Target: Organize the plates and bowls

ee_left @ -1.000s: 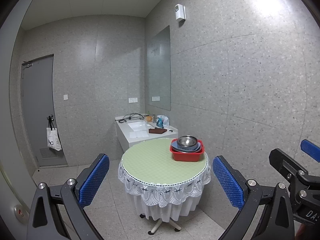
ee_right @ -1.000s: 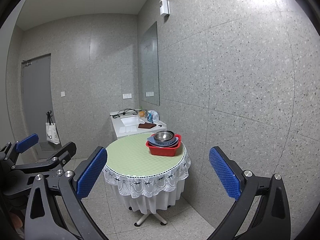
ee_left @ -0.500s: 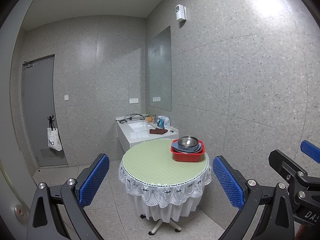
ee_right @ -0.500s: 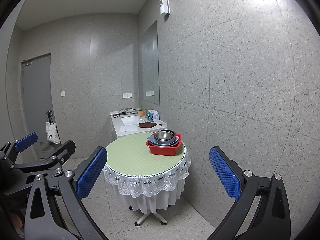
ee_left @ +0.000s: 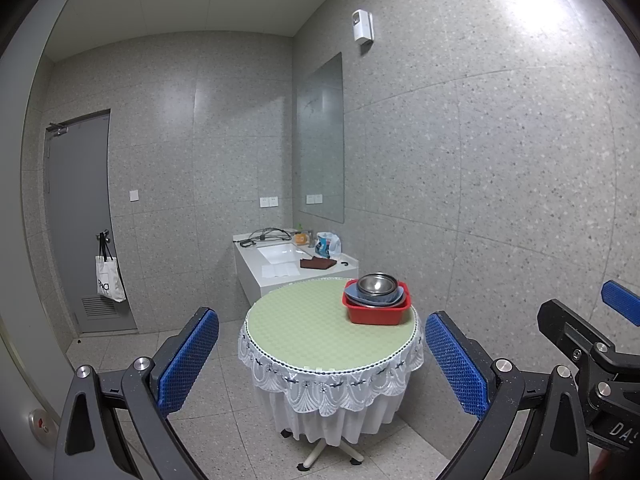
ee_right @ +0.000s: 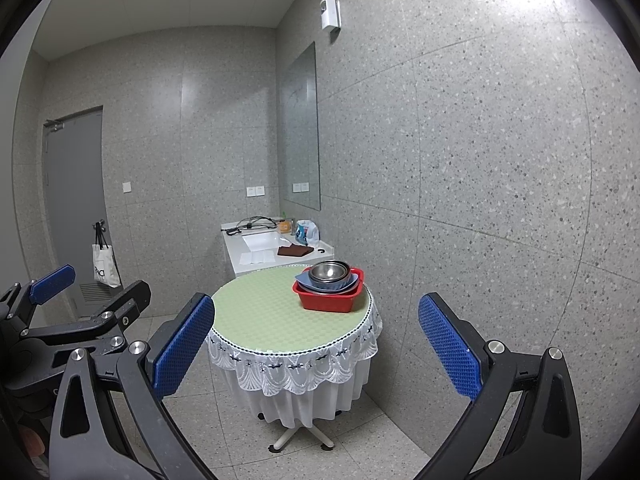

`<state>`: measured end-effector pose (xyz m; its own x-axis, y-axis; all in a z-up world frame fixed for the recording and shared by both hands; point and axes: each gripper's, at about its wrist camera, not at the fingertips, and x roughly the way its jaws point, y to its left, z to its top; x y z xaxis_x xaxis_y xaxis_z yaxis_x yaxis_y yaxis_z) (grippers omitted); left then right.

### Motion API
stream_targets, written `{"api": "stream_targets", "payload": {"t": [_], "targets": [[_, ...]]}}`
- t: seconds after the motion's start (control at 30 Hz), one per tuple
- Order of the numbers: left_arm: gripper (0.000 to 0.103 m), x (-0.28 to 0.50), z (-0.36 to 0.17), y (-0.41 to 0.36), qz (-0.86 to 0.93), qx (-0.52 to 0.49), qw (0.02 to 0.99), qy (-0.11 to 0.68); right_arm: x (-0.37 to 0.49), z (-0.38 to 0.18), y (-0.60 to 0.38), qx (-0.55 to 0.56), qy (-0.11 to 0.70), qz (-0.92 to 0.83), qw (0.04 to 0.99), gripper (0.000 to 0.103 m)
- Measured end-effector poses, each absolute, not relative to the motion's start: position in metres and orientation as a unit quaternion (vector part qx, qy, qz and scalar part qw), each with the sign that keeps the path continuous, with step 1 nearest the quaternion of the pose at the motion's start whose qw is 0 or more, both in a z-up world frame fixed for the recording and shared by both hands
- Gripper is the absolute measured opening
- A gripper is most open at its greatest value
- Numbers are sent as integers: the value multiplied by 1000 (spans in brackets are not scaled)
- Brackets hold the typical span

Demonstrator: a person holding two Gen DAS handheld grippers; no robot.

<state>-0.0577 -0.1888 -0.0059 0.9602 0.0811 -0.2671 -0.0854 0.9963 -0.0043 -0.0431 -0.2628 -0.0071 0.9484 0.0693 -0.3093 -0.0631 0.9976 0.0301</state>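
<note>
Both of your grippers stand with their blue-padded fingers spread wide and nothing between them: the left gripper [ee_left: 322, 358] and the right gripper [ee_right: 316, 352] are held level, well back from the work, each framing the round table with the pale green checked cloth and white lace skirt [ee_left: 304, 332].

On that table, at about 2 o'clock near its far right rim, sits the red rectangular plastic basin [ee_left: 376, 312]. Nested in it are what look like blue-grey plates or shallow bowls [ee_left: 390, 300], with shiny steel bowls [ee_left: 376, 284] stacked on top; the count is too small to tell. Stacking largest-under-smallest keeps the pile steady, I judge.

Dishes gathered this way fit either a pile waiting to be sorted out or one already tidied.

Beyond, at 12 o'clock, a white sink counter [ee_left: 280, 268] stands against the wall.
</note>
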Motion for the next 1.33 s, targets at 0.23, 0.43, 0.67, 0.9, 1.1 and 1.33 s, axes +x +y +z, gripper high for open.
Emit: {"api": "stream_targets", "payload": {"t": [0.23,0.43,0.67,0.9,1.1,1.33], "targets": [[102,-55,-5,-191,43,-7,990,136,-43,-7,-263,10,157,34,987,103],[102,-52,-5,-191,43,-7,990,136,-40,-7,-265,11,158,36,987,103],[102,-51,-5,-189,43,-6,990,135,-38,-7,-265,12,158,36,987,103],[102,-45,-6,-190,46,-6,989,137,-31,-8,-267,12,158,39,987,103],[102,-39,-7,-192,50,-5,989,138,-28,-10,-268,14,159,41,986,103],[102,-31,-10,-192,54,-5,989,139,-22,-12,-267,16,161,45,986,103]]}}
